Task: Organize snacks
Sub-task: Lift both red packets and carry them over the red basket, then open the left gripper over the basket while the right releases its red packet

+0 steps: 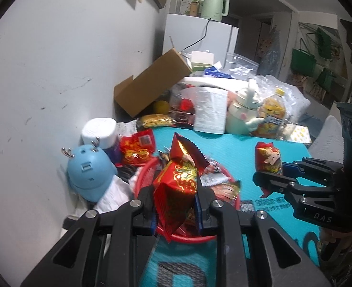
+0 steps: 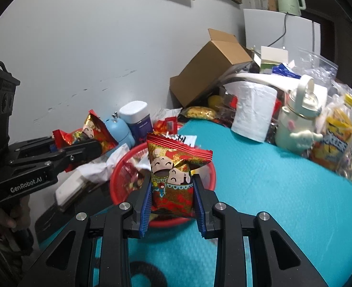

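Observation:
My left gripper (image 1: 175,199) is shut on a red and gold snack packet (image 1: 178,179) and holds it above the red basket (image 1: 190,238). The basket holds several snack packets. My right gripper (image 2: 172,192) is shut on a second red and gold snack packet (image 2: 173,169) with cartoon faces, held at the near rim of the red basket (image 2: 118,179). In the left wrist view the right gripper (image 1: 269,179) and its packet (image 1: 268,161) hover over the teal mat to the right of the basket. In the right wrist view the left gripper (image 2: 80,151) and its packet (image 2: 92,134) are left of the basket.
A teal mat (image 2: 271,203) covers the table. Behind it stand a paper towel roll (image 2: 253,110), a pale green bottle (image 2: 297,122), a yellow drink bottle (image 2: 336,134), a cardboard box (image 2: 209,67) and plastic bags. A blue toy (image 1: 89,172) and white jar (image 1: 99,131) stand by the wall; another red packet (image 1: 137,150) lies behind the basket.

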`<move>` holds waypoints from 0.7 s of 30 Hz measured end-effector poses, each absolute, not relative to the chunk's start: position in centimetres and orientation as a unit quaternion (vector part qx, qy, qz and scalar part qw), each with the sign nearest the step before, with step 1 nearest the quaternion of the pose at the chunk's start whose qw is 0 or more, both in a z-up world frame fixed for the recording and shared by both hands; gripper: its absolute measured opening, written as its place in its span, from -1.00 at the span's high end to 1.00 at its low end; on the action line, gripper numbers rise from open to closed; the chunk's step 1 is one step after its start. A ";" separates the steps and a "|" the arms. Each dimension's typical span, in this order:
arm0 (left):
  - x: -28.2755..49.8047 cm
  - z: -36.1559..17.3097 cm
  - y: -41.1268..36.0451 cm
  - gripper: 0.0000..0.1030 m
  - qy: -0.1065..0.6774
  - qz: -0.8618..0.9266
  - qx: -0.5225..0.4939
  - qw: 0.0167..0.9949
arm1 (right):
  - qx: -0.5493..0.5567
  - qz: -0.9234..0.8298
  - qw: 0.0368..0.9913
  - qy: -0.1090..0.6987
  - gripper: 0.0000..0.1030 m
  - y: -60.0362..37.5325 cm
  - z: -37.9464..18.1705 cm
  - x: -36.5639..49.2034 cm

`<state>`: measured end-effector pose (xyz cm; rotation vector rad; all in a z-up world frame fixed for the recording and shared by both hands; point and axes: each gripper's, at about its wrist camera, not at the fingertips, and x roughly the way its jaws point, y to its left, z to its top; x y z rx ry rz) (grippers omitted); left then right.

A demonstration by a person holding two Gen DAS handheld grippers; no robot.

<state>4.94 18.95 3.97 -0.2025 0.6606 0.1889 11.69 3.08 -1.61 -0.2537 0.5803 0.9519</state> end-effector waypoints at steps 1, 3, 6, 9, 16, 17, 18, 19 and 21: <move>5.4 3.8 19.3 0.57 0.326 0.095 -0.097 0.936 | -0.123 0.449 0.841 0.274 0.41 3.4 -1.7 12.0; 6.2 3.5 19.9 0.57 0.333 0.099 -0.094 0.933 | -0.127 0.449 0.841 0.275 0.41 4.1 -1.8 12.7; 7.5 2.6 20.7 0.57 0.344 0.101 -0.093 0.929 | -0.130 0.449 0.839 0.279 0.41 4.8 -2.0 13.6; 8.9 1.6 21.2 0.57 0.357 0.104 -0.093 0.924 | -0.133 0.448 0.838 0.283 0.41 5.3 -2.3 14.3; 11.1 -0.8 21.9 0.57 0.390 0.107 -0.102 0.909 | -0.134 0.436 0.842 0.287 0.41 5.6 -2.8 15.4; 11.2 -1.1 22.0 0.57 0.394 0.106 -0.105 0.907 | -0.135 0.435 0.842 0.287 0.41 5.7 -2.9 15.5; 11.4 -1.4 22.0 0.55 0.401 0.104 -0.105 0.904 | -0.136 0.435 0.842 0.288 0.41 5.7 -2.9 15.6; 11.6 -1.6 22.0 0.54 0.406 0.104 -0.104 0.902 | -0.137 0.434 0.842 0.289 0.41 5.7 -3.0 15.7; 11.9 -1.9 22.0 0.47 0.418 0.109 -0.099 0.896 | -0.137 0.432 0.843 0.290 0.41 5.7 -3.1 15.8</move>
